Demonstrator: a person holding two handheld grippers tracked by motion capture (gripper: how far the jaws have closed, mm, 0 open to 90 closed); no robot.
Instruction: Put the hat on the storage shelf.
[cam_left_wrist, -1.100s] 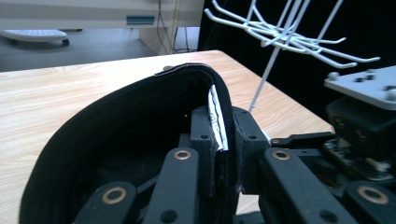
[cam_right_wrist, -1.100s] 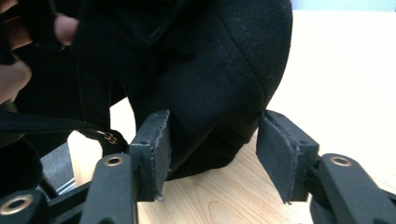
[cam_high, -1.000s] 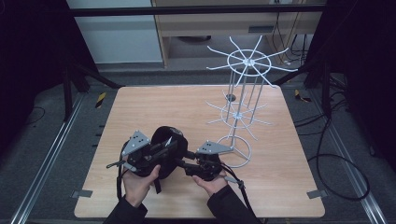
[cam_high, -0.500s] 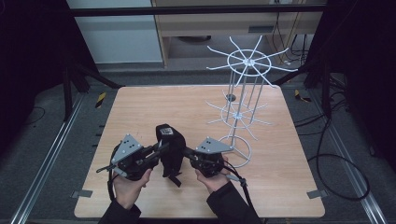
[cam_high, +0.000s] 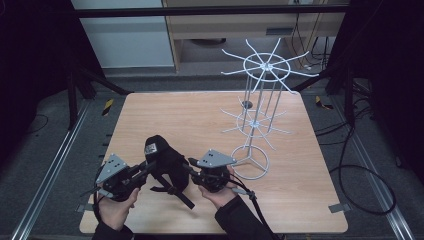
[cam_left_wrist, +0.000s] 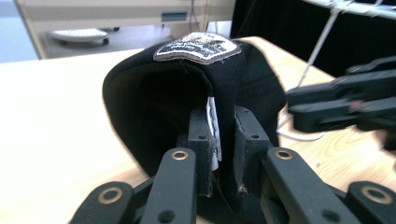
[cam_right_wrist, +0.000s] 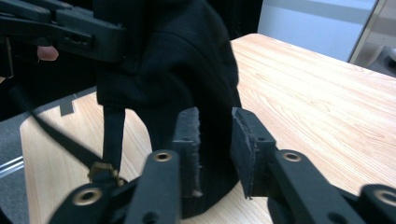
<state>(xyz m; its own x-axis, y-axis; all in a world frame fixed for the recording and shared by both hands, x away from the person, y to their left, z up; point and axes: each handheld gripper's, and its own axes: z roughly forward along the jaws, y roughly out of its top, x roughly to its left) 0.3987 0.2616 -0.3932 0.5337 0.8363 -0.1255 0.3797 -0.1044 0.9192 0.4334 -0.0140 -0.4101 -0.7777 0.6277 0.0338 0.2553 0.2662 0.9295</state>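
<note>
On the wooden table (cam_high: 165, 115), near and left of the white wire rack (cam_high: 268, 66), had stood the black cap (cam_high: 165, 160) up tall, no longer round and flat as a second before. Pinched its rim with the left gripper (cam_left_wrist: 219, 126). Had just been opening the right gripper (cam_right_wrist: 215, 126), jaws spread, cloth between but not squeezed. Probably getting a fresh grip for hanging. Could snag the dangling strap (cam_right_wrist: 112, 135) on the rack's arms.

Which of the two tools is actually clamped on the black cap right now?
The left tool: its pads pinch the black fabric cap edge. The right tool has an open gap.
</note>
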